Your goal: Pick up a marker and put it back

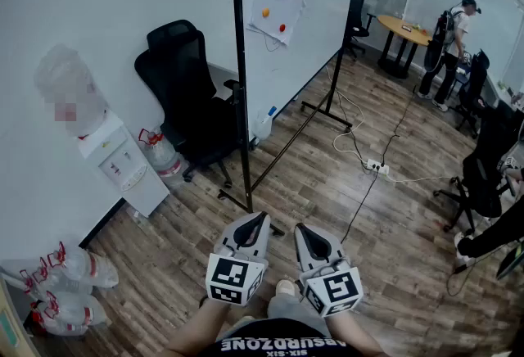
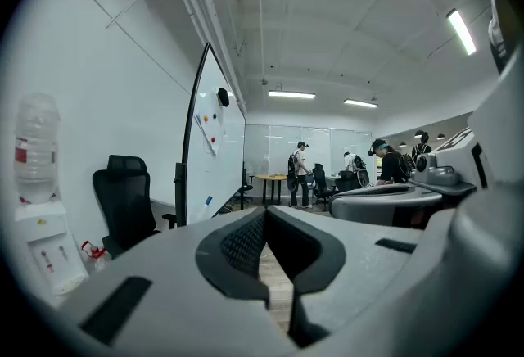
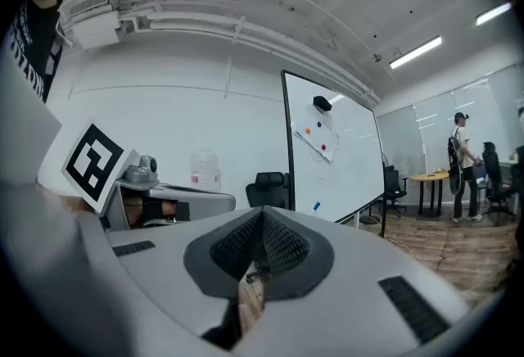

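At my waist, over the wood-plank floor (image 1: pixel 327 183), I hold the left gripper (image 1: pixel 260 219) and right gripper (image 1: pixel 300 228) pinched closed and empty, I'd say because nothing is within reach. What I take for the blue-capped marker (image 1: pixel 271 111) sits at the whiteboard (image 1: pixel 303 28) ledge, well ahead. A black office chair (image 1: pixel 184 93) and a water dispenser (image 1: pixel 123 167) line the wall.

Bright ceiling lights (image 2: pixel 292 94), dark fisheye-warped edges
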